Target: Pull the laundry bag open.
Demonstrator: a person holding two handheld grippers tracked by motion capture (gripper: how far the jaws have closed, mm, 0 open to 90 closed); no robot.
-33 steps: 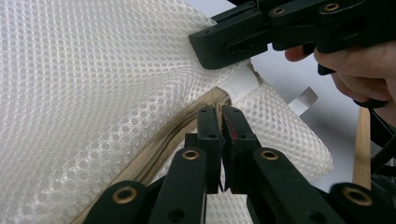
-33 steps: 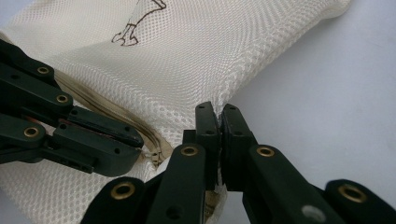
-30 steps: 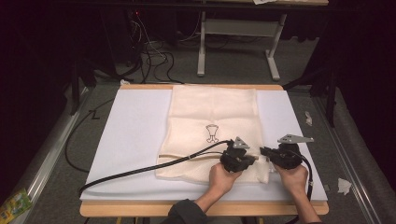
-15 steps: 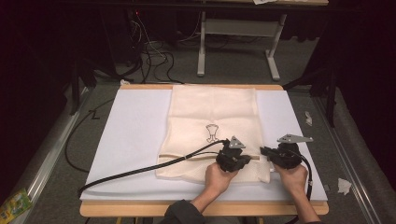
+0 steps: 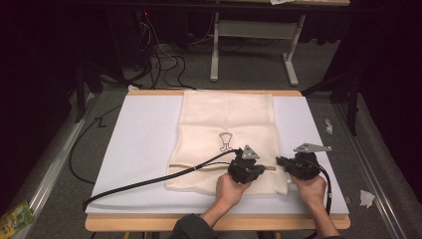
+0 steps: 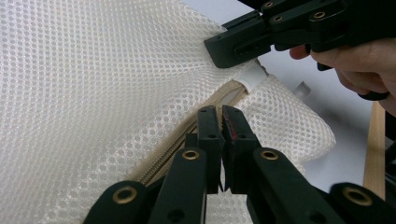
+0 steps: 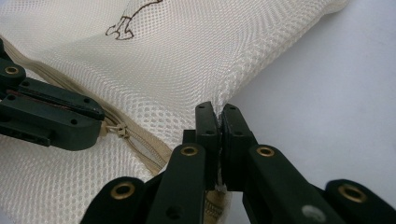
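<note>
Both forearms come in from the near table edge. Left hand [image 5: 230,187] holds the left gripper [image 5: 247,168] low over the zipper [image 6: 205,116], jaws clamped on the zipper pull. Right gripper [image 5: 293,166] pinches the bag [image 5: 229,119] at its right edge by the zipper's end. Bag lies flat mid-table on a white mat [image 5: 139,144], stretching away.

The cream bag [image 6: 93,93] is open-weave mesh cloth; the claws look like matt black plastic; the desk [image 5: 144,144] surface is smooth white, perhaps paper.
</note>
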